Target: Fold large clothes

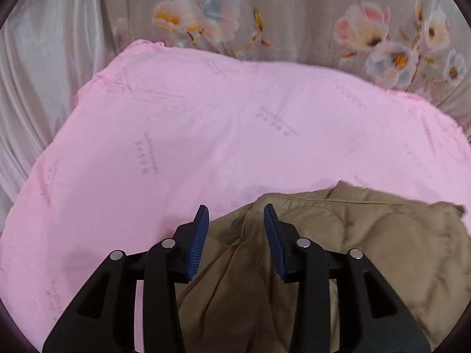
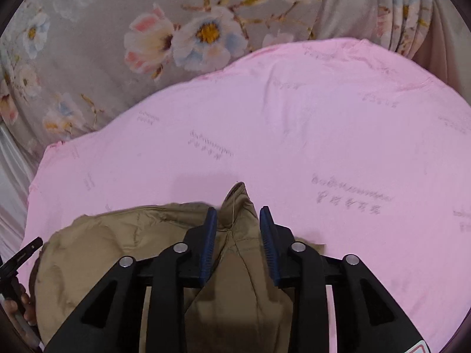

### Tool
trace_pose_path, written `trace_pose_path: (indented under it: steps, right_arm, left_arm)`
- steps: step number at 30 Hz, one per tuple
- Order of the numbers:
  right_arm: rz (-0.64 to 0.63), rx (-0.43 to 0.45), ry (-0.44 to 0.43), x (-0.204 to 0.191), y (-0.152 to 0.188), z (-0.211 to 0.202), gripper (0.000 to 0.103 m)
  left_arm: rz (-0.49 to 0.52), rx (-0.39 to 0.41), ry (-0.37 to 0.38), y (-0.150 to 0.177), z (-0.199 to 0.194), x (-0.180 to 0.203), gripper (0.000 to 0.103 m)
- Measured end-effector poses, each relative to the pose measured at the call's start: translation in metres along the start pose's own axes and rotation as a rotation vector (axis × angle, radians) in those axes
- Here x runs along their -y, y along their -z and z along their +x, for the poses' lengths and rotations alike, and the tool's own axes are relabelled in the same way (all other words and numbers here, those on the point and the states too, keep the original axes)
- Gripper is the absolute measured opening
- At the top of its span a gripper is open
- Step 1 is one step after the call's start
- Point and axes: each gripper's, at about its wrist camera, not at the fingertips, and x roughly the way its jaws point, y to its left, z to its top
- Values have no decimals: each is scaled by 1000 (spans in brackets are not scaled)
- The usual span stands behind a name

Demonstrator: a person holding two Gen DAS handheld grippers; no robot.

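A tan padded jacket (image 1: 368,235) lies bunched at the near edge of a pink sheet (image 1: 206,117). My left gripper (image 1: 235,209) hangs over its left part, jaws apart, with a raised fold of the tan cloth running between the blue pads, which do not press on it. In the right wrist view the jacket (image 2: 117,235) spreads to the left, and one pointed corner of it stands up between the pads of my right gripper (image 2: 238,210). Those jaws are also apart and the corner is loose.
The pink sheet (image 2: 338,117) covers a wide flat surface with faint printed writing. Behind it hangs grey floral fabric (image 1: 294,14) (image 2: 88,44), with shiny white cloth (image 1: 35,73) at the left. A hand (image 2: 14,306) holding the other tool shows at the lower left edge.
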Motion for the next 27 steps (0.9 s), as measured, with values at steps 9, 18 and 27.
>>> trace_pose_path:
  steps: [9,18,27]
  right_arm:
    - [-367,-33,-183,-132,28,-13,25]
    - [-377,-165,-104,-135,36,75,20]
    - [-251,-199,-82,-103,34,116,19]
  left_arm:
    - [169,-28,168,16,-43,88,38]
    - [204,-71,87,4,33,121,39]
    - [194,-67,86,-8,76,126,39]
